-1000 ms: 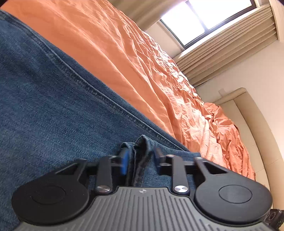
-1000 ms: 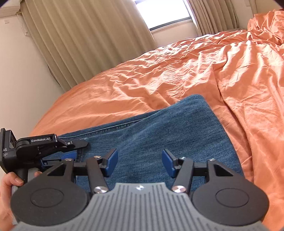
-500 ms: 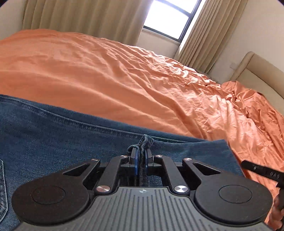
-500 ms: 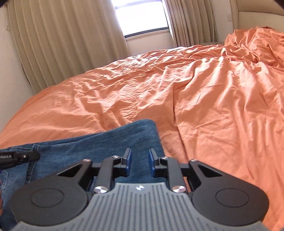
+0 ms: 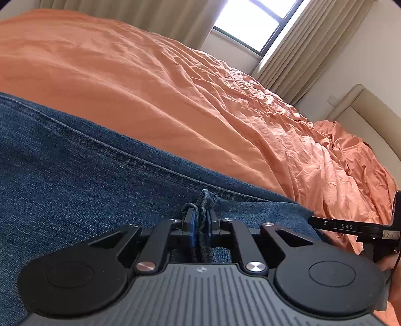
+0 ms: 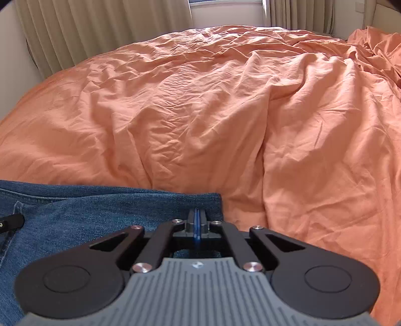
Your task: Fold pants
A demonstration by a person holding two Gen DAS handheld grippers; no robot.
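So, left gripper [image 5: 200, 225] pinching jeans [image 5: 75, 180] edge, right gripper [image 6: 197, 223] clamped near corner, can't tell if holding cloth. Jeans flat on bed [image 6: 200, 112], fold not done.

- a wrinkled orange bedsheet [image 6: 200, 105] covered the bed, bunched into heavier folds at its far right corner [image 5: 351, 150].
- beige pleated curtains [image 6: 100, 27] hung along the wall behind the bed.
- a bright window [image 5: 253, 20] sat between the curtains.
- a cream padded headboard [image 5: 371, 110] stood near the bunched folds.
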